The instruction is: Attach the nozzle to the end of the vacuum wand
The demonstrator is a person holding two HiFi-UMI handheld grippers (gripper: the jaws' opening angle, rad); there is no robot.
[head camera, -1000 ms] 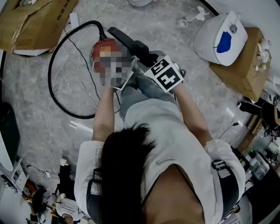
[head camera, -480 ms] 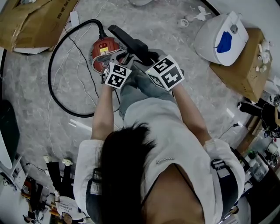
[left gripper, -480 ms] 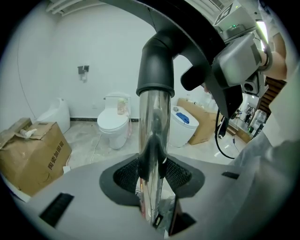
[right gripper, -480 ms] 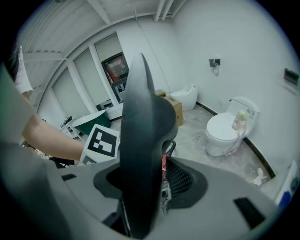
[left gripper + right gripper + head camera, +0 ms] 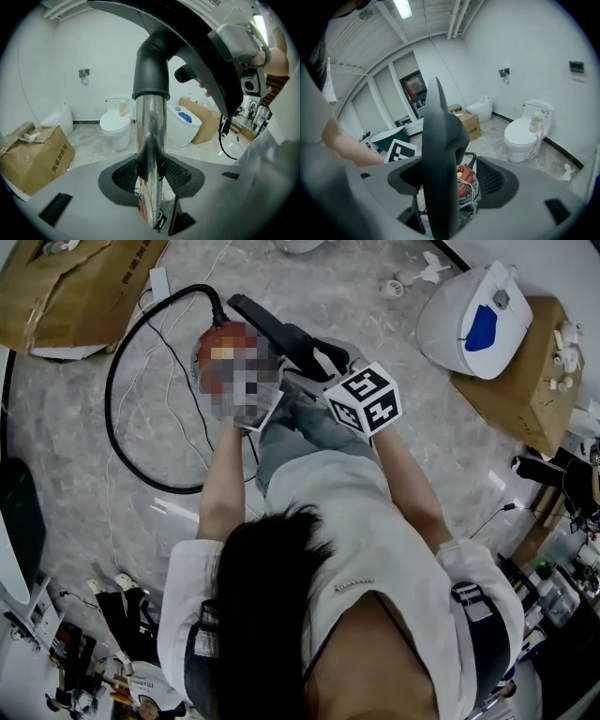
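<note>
The chrome vacuum wand [image 5: 150, 140] runs up between the jaws of my left gripper [image 5: 151, 174], which is shut on it. At its top, a dark collar [image 5: 151, 70] joins the wand to the black nozzle [image 5: 197, 51]. In the right gripper view the same nozzle [image 5: 440, 154] stands between the jaws of my right gripper [image 5: 451, 182]. Those jaws are opening, and a gap shows beside the right pad [image 5: 493, 180]. In the head view the nozzle [image 5: 277, 329] lies ahead of the right gripper's marker cube [image 5: 367, 399]. A mosaic patch there hides the left gripper.
The red vacuum body [image 5: 204, 352] sits on the floor with its black hose [image 5: 117, 418] looped to the left. A toilet [image 5: 116, 126] and a cardboard box [image 5: 35, 154] stand beyond. A white bin with a blue lid [image 5: 473, 320] is at the right.
The right gripper's marker cube has turned and shifted slightly to the right. The left arm has stayed where it was.
</note>
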